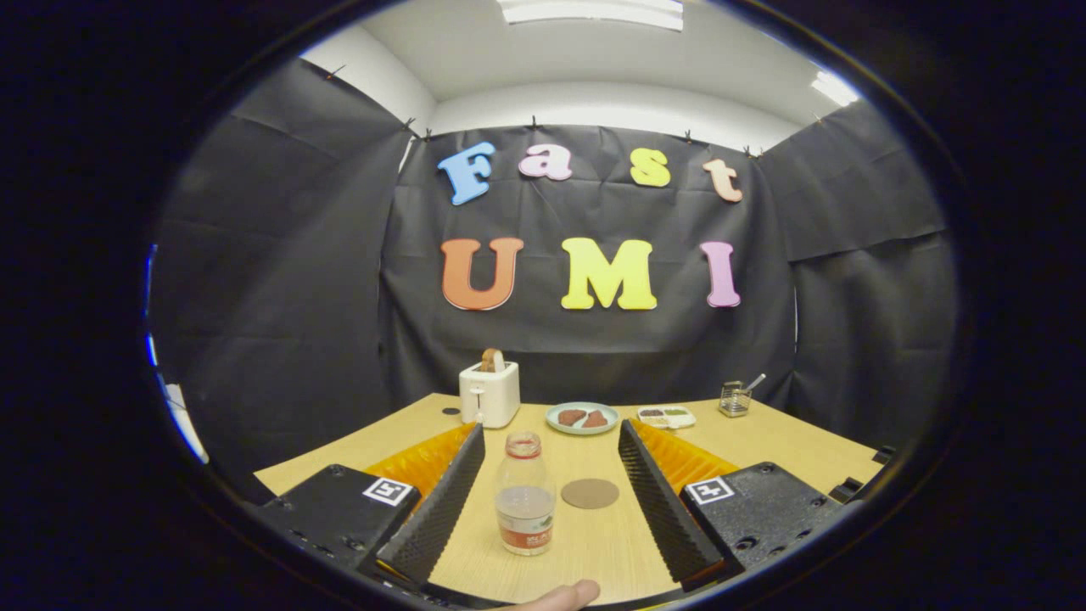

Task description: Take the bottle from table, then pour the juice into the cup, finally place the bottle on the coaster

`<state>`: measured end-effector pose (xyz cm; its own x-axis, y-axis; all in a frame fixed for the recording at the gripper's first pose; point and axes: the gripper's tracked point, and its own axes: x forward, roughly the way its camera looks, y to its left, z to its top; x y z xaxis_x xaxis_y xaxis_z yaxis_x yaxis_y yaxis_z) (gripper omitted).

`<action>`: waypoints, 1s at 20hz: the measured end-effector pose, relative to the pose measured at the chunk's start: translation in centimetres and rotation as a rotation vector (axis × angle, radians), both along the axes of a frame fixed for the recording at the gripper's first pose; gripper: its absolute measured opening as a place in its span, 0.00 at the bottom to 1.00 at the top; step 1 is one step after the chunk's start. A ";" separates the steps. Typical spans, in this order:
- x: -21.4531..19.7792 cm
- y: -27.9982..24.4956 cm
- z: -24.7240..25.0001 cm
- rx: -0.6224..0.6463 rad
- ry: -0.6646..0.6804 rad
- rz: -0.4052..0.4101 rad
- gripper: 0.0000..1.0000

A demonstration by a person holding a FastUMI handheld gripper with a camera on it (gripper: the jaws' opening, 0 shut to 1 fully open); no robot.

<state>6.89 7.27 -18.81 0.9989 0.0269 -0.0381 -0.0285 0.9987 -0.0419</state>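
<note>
Gripper view, looking forward along two fingers spread wide apart over a light wooden worktop (585, 543). A small clear bottle (525, 494) stands upright between the fingers, closer to the left one, at about 11 o'clock from the midpoint of the gripper (551, 501). Its long axis is vertical, mouth pointing straight up. It has a reddish neck, a red label near the base, and pale juice filling roughly the lower half. Neither finger touches the bottle, so the gripper holds nothing. Closing would likely need a slight shift left to centre the bottle.

A round brown coaster (590, 493) lies flat just beside the bottle, at its 3 o'clock, also between the fingers. Beyond the fingers, at 12 o'clock, sits a pale plate (582, 417) with two dark pieces of food. A white toaster (489, 393) with bread in its slot stands at 11 o'clock, and a small tray (667, 416) and a wire basket (735, 400) at 1 o'clock. A fingertip (567, 594) shows below the bottle, at 6 o'clock. I cannot make out a cup.
</note>
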 end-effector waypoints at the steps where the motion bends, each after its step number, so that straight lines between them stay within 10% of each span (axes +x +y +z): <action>1: 0.2 0.4 -0.6 0.000 -0.002 0.004 1.00; 20: 6.1 2.8 -12.3 -0.029 0.067 -0.029 1.00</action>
